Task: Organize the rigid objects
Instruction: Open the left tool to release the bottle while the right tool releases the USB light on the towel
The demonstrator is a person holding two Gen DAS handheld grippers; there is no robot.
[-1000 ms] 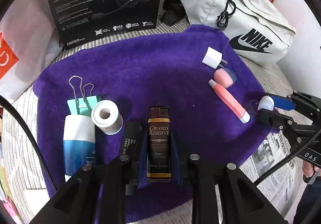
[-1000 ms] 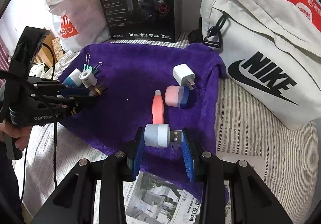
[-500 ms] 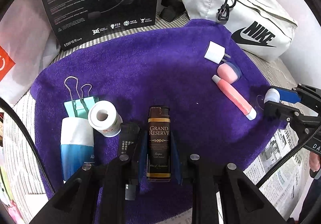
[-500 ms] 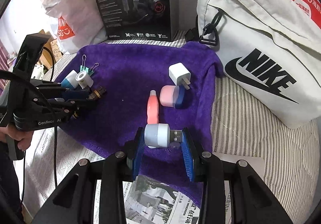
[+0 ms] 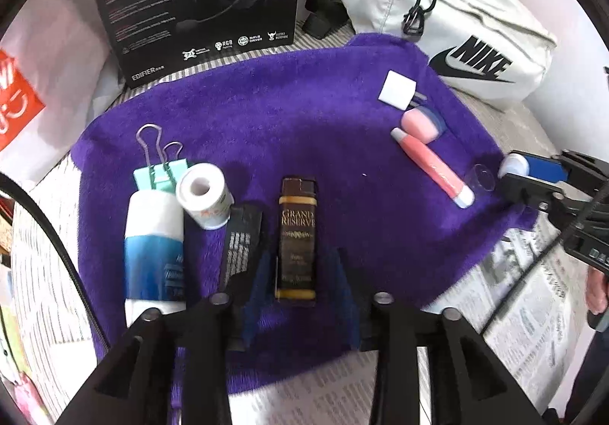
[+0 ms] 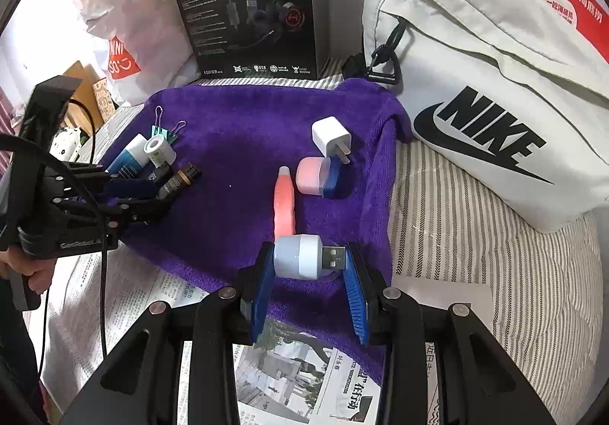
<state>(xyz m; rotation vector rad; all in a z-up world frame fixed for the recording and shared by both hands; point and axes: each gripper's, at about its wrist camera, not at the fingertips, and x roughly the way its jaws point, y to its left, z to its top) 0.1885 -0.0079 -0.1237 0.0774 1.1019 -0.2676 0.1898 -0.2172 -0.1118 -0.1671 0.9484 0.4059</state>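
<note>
The left gripper (image 5: 300,272) is opening its jaws around a small brown bottle (image 5: 297,234) that lies flat on the near part of the purple towel (image 5: 289,120); the blue pads now stand just clear of its sides, so the bottle rests on the cloth. Its label reads "GRAND RESERVE" in gold. It looks stiff and smooth, probably glass or hard plastic, light but apt to roll, so a hold across the flat-labelled body near its middle seems safest. Left of it lie a black stick (image 5: 241,242), a white tape roll (image 5: 205,194), a blue-and-white tube (image 5: 154,250) and teal binder clips (image 5: 161,170). The right gripper (image 6: 310,272) is clenched on a small pale USB lamp (image 6: 298,255), rigid and light, pinched end to end between dome and metal plug. Farther right sit a pink tube (image 6: 284,204), a pink-and-blue cap (image 6: 314,177) and a white charger plug (image 6: 330,137). Behind the towel stand a black box (image 6: 247,6) printed "HECATE" and "EDIFIER", and a white bag (image 6: 475,101) marked "NIKE".
</note>
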